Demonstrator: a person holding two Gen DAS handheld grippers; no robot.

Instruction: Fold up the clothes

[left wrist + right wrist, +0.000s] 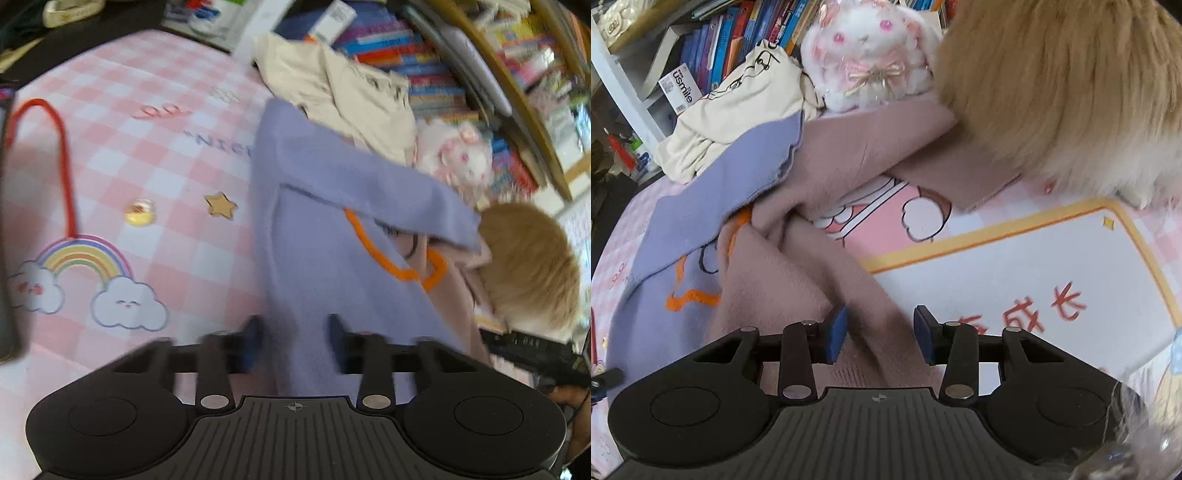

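A lilac garment (pixel 332 258) with an orange outline drawing lies crumpled on the pink checked cloth (pixel 110 129). Its near part runs up between the fingers of my left gripper (pixel 295 343), which is shut on it. In the right wrist view the same lilac fabric (pixel 701 206) lies at the left, joined to or overlapped by fuzzy mauve fabric (pixel 798 280); I cannot tell whether they are one piece. A thick mauve fold fills the gap of my right gripper (pixel 881 338), which is shut on it. The left wrist view is blurred.
An orange furry animal (pixel 1052 92) sits on the far edge of the mauve fabric, beside a white plush toy (pixel 868 55). A cream garment (pixel 340 85) is heaped before shelves of books (pixel 406 55). A red cord (pixel 62 147), a star (pixel 221 205) and a yellow trinket (pixel 139 212) lie left.
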